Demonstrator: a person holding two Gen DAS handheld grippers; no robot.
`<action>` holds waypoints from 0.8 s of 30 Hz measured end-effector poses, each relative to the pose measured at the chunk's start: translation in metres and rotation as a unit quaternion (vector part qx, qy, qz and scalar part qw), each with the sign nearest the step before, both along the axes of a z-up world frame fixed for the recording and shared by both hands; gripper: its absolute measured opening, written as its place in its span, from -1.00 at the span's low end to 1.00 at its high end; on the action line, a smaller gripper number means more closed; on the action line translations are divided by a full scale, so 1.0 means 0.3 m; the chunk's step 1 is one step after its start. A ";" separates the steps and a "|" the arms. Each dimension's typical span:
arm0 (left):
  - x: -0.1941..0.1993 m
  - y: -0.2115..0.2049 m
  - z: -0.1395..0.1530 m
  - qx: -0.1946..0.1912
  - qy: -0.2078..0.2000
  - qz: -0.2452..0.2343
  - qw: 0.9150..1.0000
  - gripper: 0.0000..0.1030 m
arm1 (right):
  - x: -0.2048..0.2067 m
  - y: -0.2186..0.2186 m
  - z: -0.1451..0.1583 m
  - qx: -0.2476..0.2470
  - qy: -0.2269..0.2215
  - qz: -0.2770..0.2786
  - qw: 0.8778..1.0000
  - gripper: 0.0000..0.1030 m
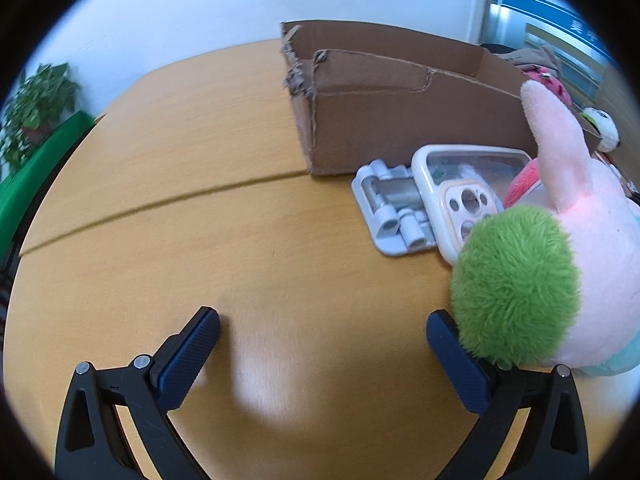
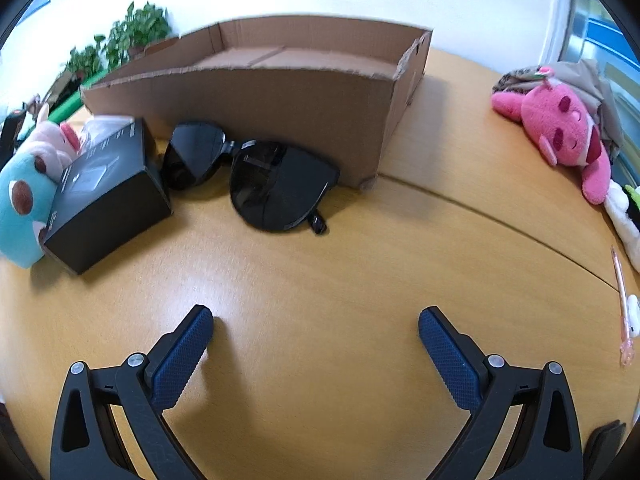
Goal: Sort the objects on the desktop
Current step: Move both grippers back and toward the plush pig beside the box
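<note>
Ahead of the right gripper (image 2: 316,322), black sunglasses (image 2: 256,178) lie folded against the front wall of the cardboard box (image 2: 260,100), with a black carton (image 2: 108,196) just beside them on the left, touching a teal-and-pink plush (image 2: 24,200) that the frame edge cuts off. Both jaws stand wide apart and hold nothing, over a broad stretch of bare wooden table (image 2: 320,280) running up to the sunglasses. Far right, a pink plush (image 2: 560,128) lies near the table's edge, and a thin pink pen (image 2: 622,300) lies near the rim of the view — hard to make out.

From the left wrist, the left gripper (image 1: 324,320) is likewise spread wide and empty. Its right finger (image 1: 456,360) touches or nearly touches the green fuzzy part of a pink plush (image 1: 592,240), which hides part of a white phone case (image 1: 460,196). Beside the case lies a grey plastic tray (image 1: 392,212), close to the box's torn corner (image 1: 304,76). Open tabletop spreads left to the edge.
</note>
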State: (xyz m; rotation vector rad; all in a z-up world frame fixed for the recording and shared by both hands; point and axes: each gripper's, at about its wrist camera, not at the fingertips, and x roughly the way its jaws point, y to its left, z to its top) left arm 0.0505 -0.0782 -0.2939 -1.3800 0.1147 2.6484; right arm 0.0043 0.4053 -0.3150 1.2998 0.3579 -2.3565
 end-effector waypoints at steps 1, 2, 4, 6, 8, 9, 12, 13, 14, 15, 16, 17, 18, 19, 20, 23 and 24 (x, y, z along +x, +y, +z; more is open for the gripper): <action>0.008 0.002 0.001 0.000 -0.004 0.008 1.000 1.00 | 0.001 0.001 0.005 0.013 -0.007 -0.007 1.000 1.00; 0.019 0.003 0.003 -0.001 -0.007 0.016 1.000 1.00 | 0.005 0.002 0.012 0.025 -0.010 -0.012 1.000 1.00; 0.036 0.010 0.006 -0.003 -0.022 0.017 1.000 1.00 | 0.020 0.003 0.039 0.043 -0.013 -0.012 0.999 1.00; 0.037 0.012 0.012 -0.006 -0.049 0.014 0.999 1.00 | 0.037 0.004 0.086 0.043 -0.002 -0.013 0.999 1.00; 0.030 0.014 0.019 -0.007 -0.072 0.019 0.997 0.99 | 0.048 0.001 0.156 0.037 0.012 -0.017 0.999 1.00; 0.026 0.015 0.020 -0.009 -0.082 0.020 0.996 0.99 | 0.051 -0.002 0.187 0.033 0.016 -0.020 0.999 1.00; 0.029 0.006 0.039 -0.005 -0.108 0.054 0.993 0.98 | 0.046 -0.018 0.280 0.017 0.024 -0.033 0.999 1.00; 0.037 0.000 0.069 0.000 -0.110 0.070 0.991 0.98 | 0.036 -0.023 0.312 0.012 0.024 -0.041 0.999 1.00; 0.050 -0.003 0.122 0.008 -0.101 0.082 0.991 0.98 | 0.028 -0.026 0.343 0.005 0.025 -0.050 0.998 1.00; 0.065 -0.003 0.189 0.017 -0.083 0.090 0.992 0.98 | 0.024 -0.030 0.373 -0.006 0.026 -0.058 0.998 1.00; 0.081 -0.001 0.260 0.022 -0.062 0.096 0.993 0.98 | 0.020 -0.032 0.409 -0.023 0.029 -0.067 0.997 1.00; 0.096 0.004 0.334 0.022 -0.040 0.103 0.994 0.99 | 0.013 -0.038 0.447 -0.038 0.031 -0.074 0.996 1.00; 0.109 0.011 0.408 0.021 -0.020 0.107 0.994 0.99 | 0.015 -0.045 0.479 -0.047 0.034 -0.078 0.995 1.00; 0.116 0.025 0.488 0.021 -0.001 0.110 0.994 0.99 | 0.016 -0.052 0.511 -0.053 0.038 -0.078 0.995 1.00; 0.112 0.043 0.558 0.020 0.015 0.109 0.994 0.99 | 0.015 -0.058 0.533 -0.055 0.043 -0.075 0.995 1.00; 0.106 0.092 0.734 0.005 0.054 0.108 0.993 0.99 | 0.028 -0.061 0.599 -0.070 0.055 -0.070 0.994 1.00; 0.106 0.106 0.777 0.002 0.061 0.112 0.992 0.99 | 0.027 -0.055 0.618 -0.080 0.054 -0.074 0.993 1.00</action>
